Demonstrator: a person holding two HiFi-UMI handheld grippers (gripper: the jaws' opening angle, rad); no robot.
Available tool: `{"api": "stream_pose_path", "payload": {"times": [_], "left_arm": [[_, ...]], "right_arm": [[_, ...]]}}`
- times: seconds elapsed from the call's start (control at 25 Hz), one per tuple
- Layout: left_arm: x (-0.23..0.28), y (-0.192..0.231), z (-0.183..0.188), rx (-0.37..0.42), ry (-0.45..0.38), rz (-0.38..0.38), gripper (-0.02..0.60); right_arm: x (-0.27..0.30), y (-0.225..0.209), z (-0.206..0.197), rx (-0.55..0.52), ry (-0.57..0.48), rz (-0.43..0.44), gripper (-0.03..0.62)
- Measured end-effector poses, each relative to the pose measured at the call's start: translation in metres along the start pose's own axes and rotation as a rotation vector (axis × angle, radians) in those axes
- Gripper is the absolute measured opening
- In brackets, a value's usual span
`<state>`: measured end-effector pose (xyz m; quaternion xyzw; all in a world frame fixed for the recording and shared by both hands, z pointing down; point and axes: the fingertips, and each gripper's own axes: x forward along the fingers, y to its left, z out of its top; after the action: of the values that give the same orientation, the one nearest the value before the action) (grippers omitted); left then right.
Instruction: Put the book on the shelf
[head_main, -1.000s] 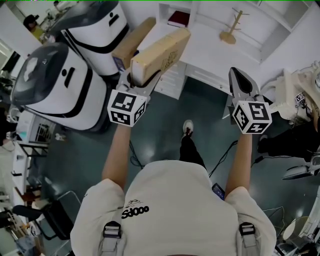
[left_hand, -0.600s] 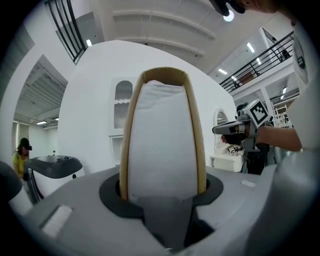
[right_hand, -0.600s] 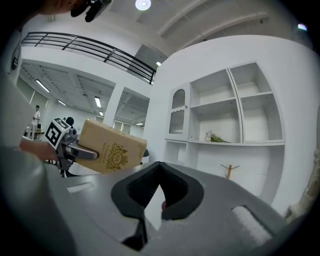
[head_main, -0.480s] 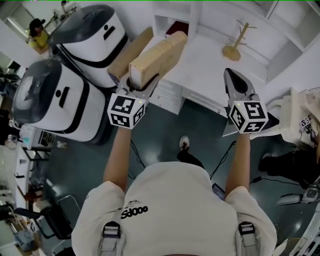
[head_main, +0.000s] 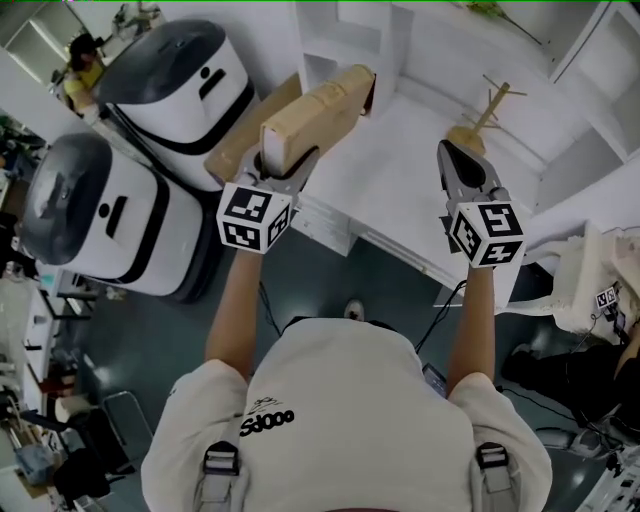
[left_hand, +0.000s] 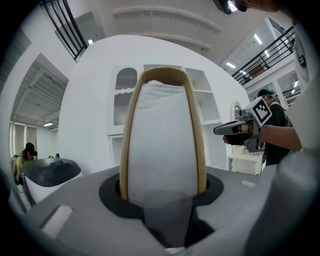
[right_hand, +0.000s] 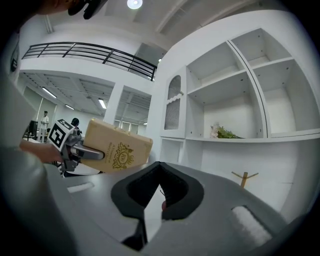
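Fingers of the left gripper pinch the near end of the book, one on each cover. The hold and the book's tilt match a second ago; no slip noted.

Book: held in the air, far end aimed at the shelf.
- A second ago the far end hung short of the shelf.
- In the head view it now overlaps the mouth of the shelf's low cubby.
- The right gripper view shows the book in front of the shelf and resting on nothing, so it is not in yet.

Right gripper: fingers drawn together, nothing between them.
- It has advanced level with the left.
- It now sits over the table in front of the shelf, just short of the wooden stand below the shelf's open compartments.

Whole shelf unit looms larger and nearer than a second ago. Both hands were carried toward it together.

Reading:
- The carry looks almost done and the placing has not begun.
- Left to do: choose a compartment, square the book to its opening, slide it in and let go.
- Right gripper is free to steady the book if needed.
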<state>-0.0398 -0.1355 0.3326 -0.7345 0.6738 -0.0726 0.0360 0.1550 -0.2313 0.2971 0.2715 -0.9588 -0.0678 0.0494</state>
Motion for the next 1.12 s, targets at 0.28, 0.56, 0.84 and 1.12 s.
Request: {"api": "stream_pose_path", "payload": {"times": [0.28,0.56,0.84,1.12], "left_arm": [[0.044,0.027,-0.002,0.007,0.008,0.018,0.238],[0.095,0.072,-0.009,0.050,0.017,-0.046,0.238],[0.164,0.128,-0.013,0.168,0.030,-0.138,0.238],[0.225,0.162,-0.007,0.370,0.075,-0.188,0.238]], "right_arm": [[0.047,-0.022,-0.005,-0.005,0.018,0.035,0.002],[0.093,-0.034,-0.012,0.046,0.038,-0.013,0.002],[0.147,-0.042,-0.016,0.073,0.056,-0.123,0.002],[0.188,-0.061,-0.016,0.131,0.086,-0.186,0.002]]}}
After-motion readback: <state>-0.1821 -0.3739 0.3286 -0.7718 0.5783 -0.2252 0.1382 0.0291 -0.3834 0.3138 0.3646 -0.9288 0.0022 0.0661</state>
